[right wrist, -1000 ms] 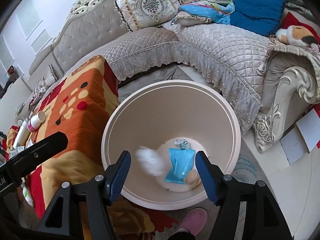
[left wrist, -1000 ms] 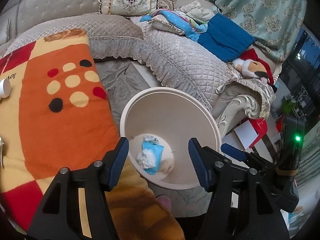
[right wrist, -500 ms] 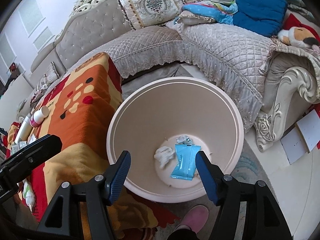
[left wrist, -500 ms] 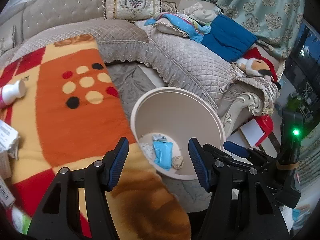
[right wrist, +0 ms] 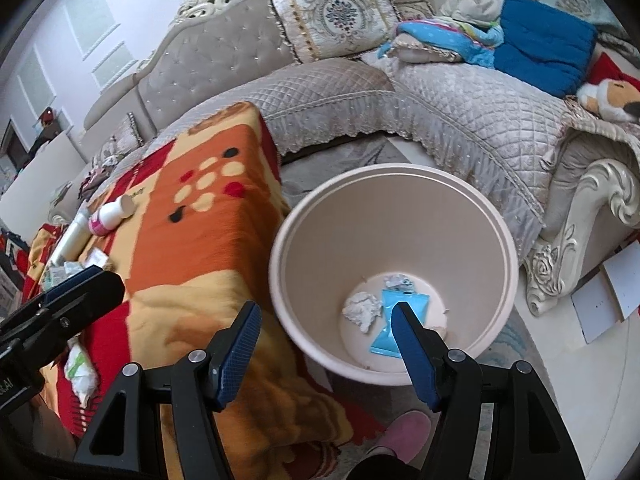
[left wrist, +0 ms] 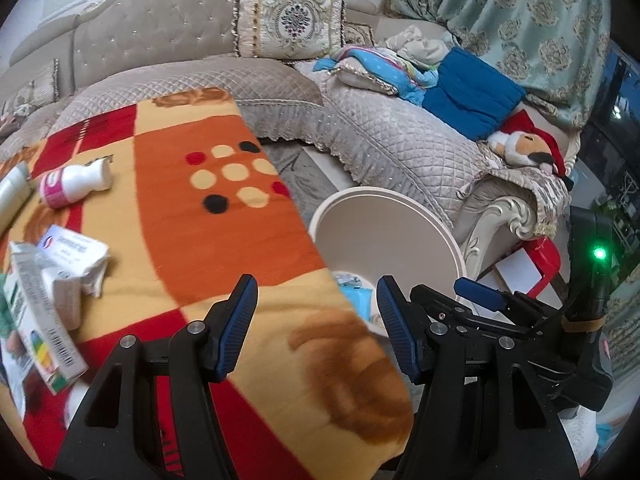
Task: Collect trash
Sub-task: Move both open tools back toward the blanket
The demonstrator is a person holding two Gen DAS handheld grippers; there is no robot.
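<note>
Swinging away from the cream bin [left wrist: 384, 224] since a second ago: in the left wrist view, sliding from centre out to 3 o'clock, with the orange blanket [left wrist: 224, 240] now filling the middle and litter coming into sight at 9 o'clock. Left gripper [left wrist: 314, 320] hanging half-spread over the blanket, jaws gripping nothing. Right gripper [right wrist: 326, 344] likewise part-open and empty, straddling the bin's near rim at 6 o'clock in its own view, with the bin [right wrist: 392, 272] drifting from centre toward 3 o'clock. Already lying at the bin's bottom: a crumpled white tissue [right wrist: 362, 310] touching a blue wrapper [right wrist: 394, 316], no longer blurred in mid-fall as before. Waiting on the blanket at 9 o'clock in the left view: a white bottle with pink label [left wrist: 76, 184] on its side, a crushed white packet [left wrist: 76, 258], and a flattened carton [left wrist: 44, 320] just beside it. Curving behind from 10 to 3 o'clock, a quilted grey sofa [left wrist: 380, 136] with a patterned cushion [left wrist: 288, 20], blue fabric [left wrist: 472, 92] and a plush toy [left wrist: 524, 146]. Showing at 6 o'clock in the right view, a pink slipper [right wrist: 404, 432].
</note>
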